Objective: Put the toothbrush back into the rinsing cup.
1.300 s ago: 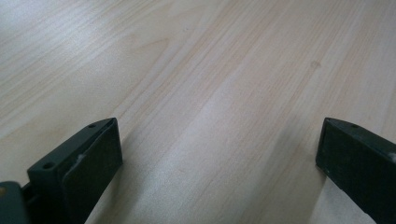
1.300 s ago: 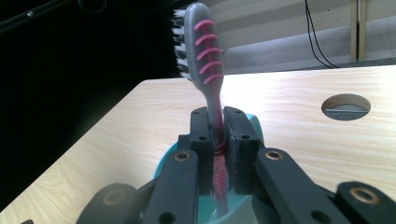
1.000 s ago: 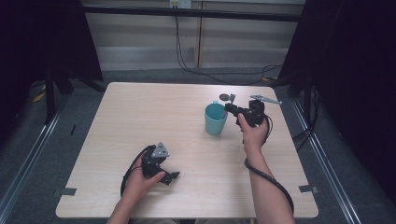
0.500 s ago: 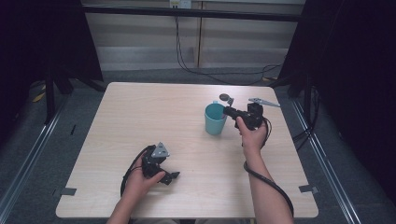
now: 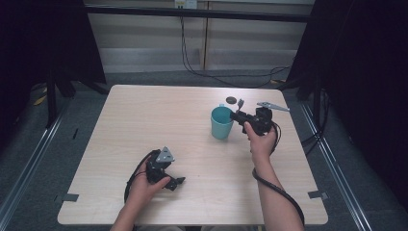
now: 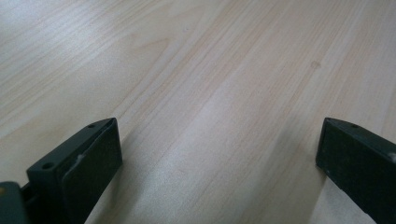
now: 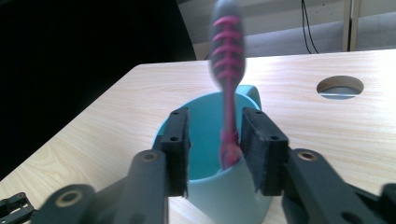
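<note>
A teal cup (image 5: 222, 122) stands on the right half of the wooden table (image 5: 144, 120). My right gripper (image 5: 236, 115) hovers at its right rim, pointing left. In the right gripper view the jaws stand apart over the cup (image 7: 205, 140). Between them a pink and grey toothbrush (image 7: 227, 60) stands upright, its lower end inside the cup, close to the right-hand jaw. Its head (image 5: 239, 103) is blurred. My left gripper (image 5: 179, 183) rests near the front edge of the table. It is open wide (image 6: 219, 140) with only bare wood between its fingers.
A round cable hole (image 5: 231, 100) lies in the table just behind the cup, also seen in the right gripper view (image 7: 340, 87). Black curtains and metal rails flank the table on both sides.
The right gripper has shifted slightly toward the cup, and the toothbrush now stands more upright with its end in the cup. The left hand has stayed still.
</note>
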Demonstrator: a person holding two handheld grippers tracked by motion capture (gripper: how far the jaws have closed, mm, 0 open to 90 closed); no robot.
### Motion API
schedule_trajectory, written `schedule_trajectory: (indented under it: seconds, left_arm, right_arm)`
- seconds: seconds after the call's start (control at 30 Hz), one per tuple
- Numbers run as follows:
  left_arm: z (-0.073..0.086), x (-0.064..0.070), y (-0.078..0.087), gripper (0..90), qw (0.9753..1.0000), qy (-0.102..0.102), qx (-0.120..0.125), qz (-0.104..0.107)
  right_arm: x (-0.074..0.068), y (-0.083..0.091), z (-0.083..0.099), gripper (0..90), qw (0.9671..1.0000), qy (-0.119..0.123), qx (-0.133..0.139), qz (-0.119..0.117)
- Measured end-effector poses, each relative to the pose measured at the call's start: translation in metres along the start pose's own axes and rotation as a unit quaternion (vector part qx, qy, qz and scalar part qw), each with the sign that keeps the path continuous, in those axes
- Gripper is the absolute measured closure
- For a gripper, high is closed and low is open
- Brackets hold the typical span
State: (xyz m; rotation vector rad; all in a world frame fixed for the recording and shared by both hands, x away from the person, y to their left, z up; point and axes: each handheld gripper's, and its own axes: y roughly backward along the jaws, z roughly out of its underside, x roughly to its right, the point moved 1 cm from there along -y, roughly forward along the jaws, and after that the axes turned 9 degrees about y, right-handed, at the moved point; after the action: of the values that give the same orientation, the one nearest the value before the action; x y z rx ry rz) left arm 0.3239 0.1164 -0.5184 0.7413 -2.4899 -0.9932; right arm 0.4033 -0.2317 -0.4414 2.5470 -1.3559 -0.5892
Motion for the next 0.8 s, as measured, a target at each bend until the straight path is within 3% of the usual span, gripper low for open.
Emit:
schedule_trajectory:
  seconds: [0.37, 0.8]
  left_arm:
    - [0.0, 0.0, 0.0, 0.0, 1.0, 0.003, 0.001, 0.001]
    - [0.0, 0.0, 0.0, 0.0, 1.0, 0.001, 0.001, 0.001]
  right_arm:
    - [0.001, 0.01, 0.002, 49.9, 0.9999, 0.012, -0.005, 0.008]
    - [-0.004, 0.026, 0.002, 39.4, 0.9997, 0.023, -0.007, -0.01]
